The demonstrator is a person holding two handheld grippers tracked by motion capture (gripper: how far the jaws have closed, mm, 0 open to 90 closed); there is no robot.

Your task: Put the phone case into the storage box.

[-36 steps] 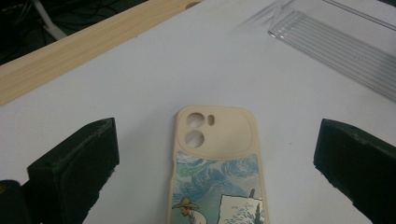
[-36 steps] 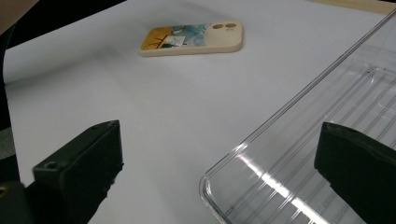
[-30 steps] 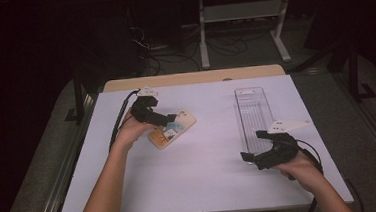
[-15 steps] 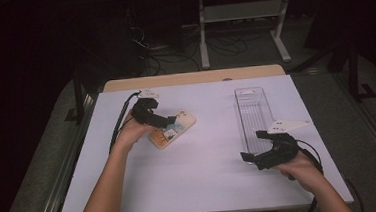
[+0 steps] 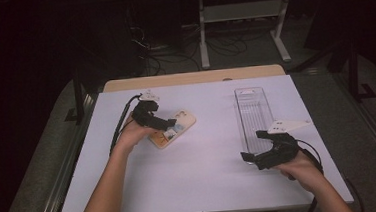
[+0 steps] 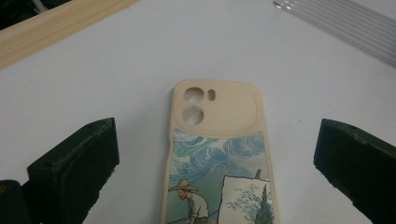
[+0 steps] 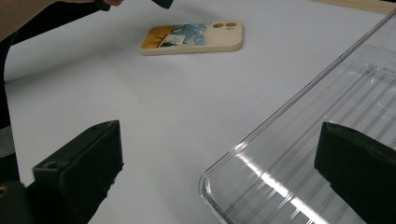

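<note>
Cream-coloured and painted with a swirling sky and a man in a straw hat, the phone case (image 6: 217,154) lies flat, picture side up, on the white table (image 5: 201,180), left of centre. The left gripper (image 5: 169,123) is right over it, jaws spread wide, one on each side of the case's long edges and neither touching it. From the left gripper view the case runs straight up the middle of the gap, camera cut-outs at the far end, so the hand looks lined up to close across its width. That seems the reason for the low, level approach: a thin flat thing has to be pinched by its sides.

Over on the right, the right gripper (image 5: 260,146) waits near the front end of the clear plastic tray (image 5: 253,114), its jaws also wide apart and holding nothing. In the right gripper view the tray's near corner sits between the jaws, with the case well apart across the table. My read is that this hand is placed to steady the tray, which looks the likely home for the case. The grasp is not yet made.
</note>
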